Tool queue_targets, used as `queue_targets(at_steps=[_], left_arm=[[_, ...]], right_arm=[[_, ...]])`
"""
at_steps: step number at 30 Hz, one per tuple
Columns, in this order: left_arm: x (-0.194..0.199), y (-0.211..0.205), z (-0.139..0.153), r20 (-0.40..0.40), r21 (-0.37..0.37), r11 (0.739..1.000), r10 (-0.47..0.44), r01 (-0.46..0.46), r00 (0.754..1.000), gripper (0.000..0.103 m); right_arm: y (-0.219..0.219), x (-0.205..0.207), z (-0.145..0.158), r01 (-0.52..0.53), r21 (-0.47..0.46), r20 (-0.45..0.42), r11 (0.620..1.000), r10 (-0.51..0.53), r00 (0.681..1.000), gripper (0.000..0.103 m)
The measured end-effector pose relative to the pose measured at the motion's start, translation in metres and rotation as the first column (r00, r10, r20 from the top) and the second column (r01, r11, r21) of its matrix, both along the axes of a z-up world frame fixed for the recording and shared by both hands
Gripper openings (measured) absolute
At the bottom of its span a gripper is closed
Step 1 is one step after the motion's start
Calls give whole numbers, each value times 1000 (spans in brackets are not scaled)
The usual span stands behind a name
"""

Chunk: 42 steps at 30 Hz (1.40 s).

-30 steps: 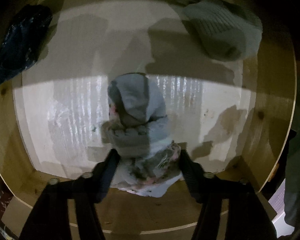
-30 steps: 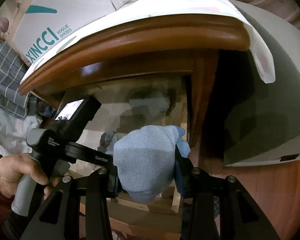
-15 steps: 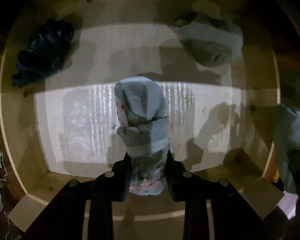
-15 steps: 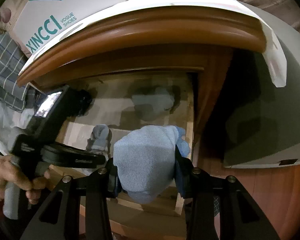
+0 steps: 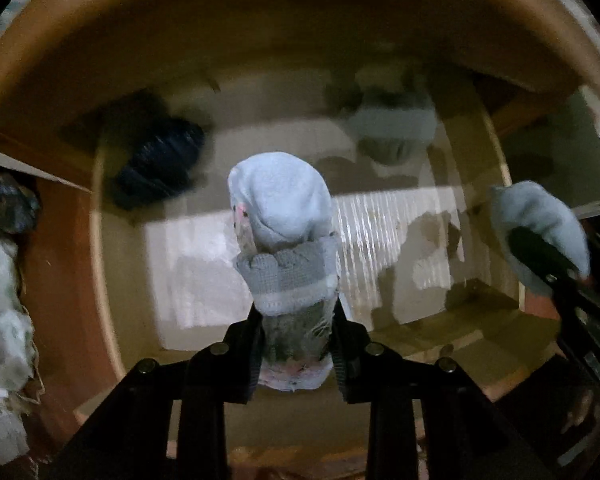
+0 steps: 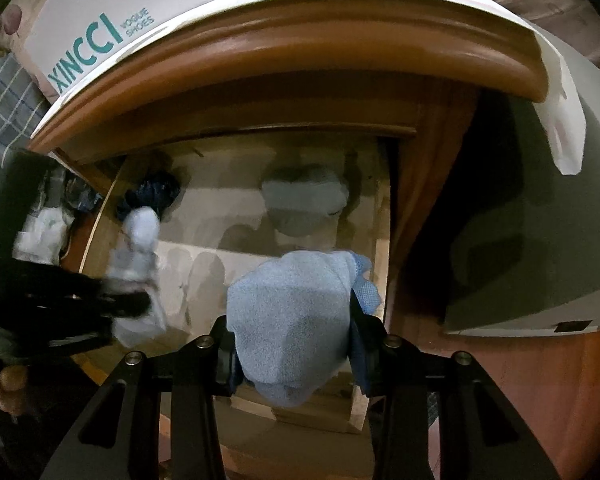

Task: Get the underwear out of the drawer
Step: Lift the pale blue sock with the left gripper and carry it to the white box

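My left gripper point(image 5: 296, 344) is shut on a rolled grey-and-pale-blue underwear bundle point(image 5: 284, 232) and holds it above the open wooden drawer point(image 5: 100, 264). It also shows in the right wrist view point(image 6: 138, 256). My right gripper point(image 6: 292, 344) is shut on a blue rolled underwear point(image 6: 292, 320), held over the drawer's front right corner; it shows in the left wrist view point(image 5: 536, 224). A dark navy bundle point(image 5: 160, 160) lies at the drawer's back left and a grey bundle point(image 5: 392, 128) at the back right.
The drawer point(image 6: 382, 240) sits under a brown dresser top point(image 6: 300, 48) with a white shoe box point(image 6: 100, 32) on it. Crumpled white cloth point(image 5: 0, 304) lies left of the drawer. A grey surface point(image 6: 540, 240) stands to the right.
My left gripper closed on the grey bundle, then lifted it up and back from the drawer floor. The right gripper has stayed shut on the blue underwear, nearly still.
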<state>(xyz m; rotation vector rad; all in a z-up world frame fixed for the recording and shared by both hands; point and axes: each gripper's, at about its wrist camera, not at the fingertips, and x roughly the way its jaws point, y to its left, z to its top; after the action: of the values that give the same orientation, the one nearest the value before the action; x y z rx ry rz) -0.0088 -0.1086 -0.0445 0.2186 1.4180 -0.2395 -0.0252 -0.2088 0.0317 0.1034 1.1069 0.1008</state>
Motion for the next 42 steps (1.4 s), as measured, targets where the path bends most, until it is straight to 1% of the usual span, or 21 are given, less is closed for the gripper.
queue_targets(at_steps=[1,3,6,8,11,16,19,22,24,27,30,35,37,38,39,40,41,42], left_arm=[[-3,1,7,22,-2,1000,-4,4,1000,29],[7,16,17,65,-6,1000,-11,11,998,29],[1,22,37,141,-8,1000,-18,19,990,29],[-4,29,52,199,-5,1000,-22,24,980,29],[-13,31,64,271,8,1000,-30,28,962,29],[-24,42,90,338,-1,1000,-21,22,941,29],[-29,50,110,383,-11,1000,-10,15,924,29],[-33,60,135,441,-17,1000,2,7,898,29],[-34,72,159,488,-43,999,18,4,873,29],[-33,85,193,566,-65,998,34,3,824,29],[-23,97,230,631,-68,998,45,-3,775,29],[4,111,285,700,-93,996,67,-2,711,29],[20,111,299,703,-116,993,61,30,708,29],[30,111,305,706,-127,992,71,28,705,29],[40,111,310,705,-138,990,74,34,706,29],[50,110,313,698,-147,988,71,46,712,29],[62,108,315,701,-152,988,80,38,709,29],[72,107,315,697,-160,986,84,39,712,29]], right_arm=[[1,0,0,-3,-2,-1,1000,3,1000,38],[2,1,-2,-8,-4,-1,1000,8,1000,38],[2,2,-3,-6,-8,-4,1000,6,1000,38],[0,2,-5,-3,-8,-6,1000,3,1000,38],[-2,4,-7,8,-1,-16,1000,-8,1000,38],[-1,4,-11,4,-4,-20,1000,-4,1000,38],[1,5,-13,-8,-20,-20,1000,8,1000,38],[1,5,-14,-14,-24,-23,1000,13,1000,38],[1,4,-14,-17,-27,-22,999,16,1000,38],[2,5,-15,-19,-27,-26,999,18,999,38],[4,4,-15,-17,-28,-28,999,17,999,38],[3,4,-15,-16,-22,-26,1000,16,1000,38],[1,4,-15,-11,-20,-27,1000,11,1000,38],[1,4,-15,-10,-17,-27,1000,9,1000,38],[0,4,-15,-8,-15,-26,1000,8,1000,38],[0,5,-15,-7,-16,-25,1000,6,1000,38],[0,4,-14,-5,-11,-23,1000,5,1000,38],[-1,4,-14,-2,-9,-21,1000,2,1000,38]])
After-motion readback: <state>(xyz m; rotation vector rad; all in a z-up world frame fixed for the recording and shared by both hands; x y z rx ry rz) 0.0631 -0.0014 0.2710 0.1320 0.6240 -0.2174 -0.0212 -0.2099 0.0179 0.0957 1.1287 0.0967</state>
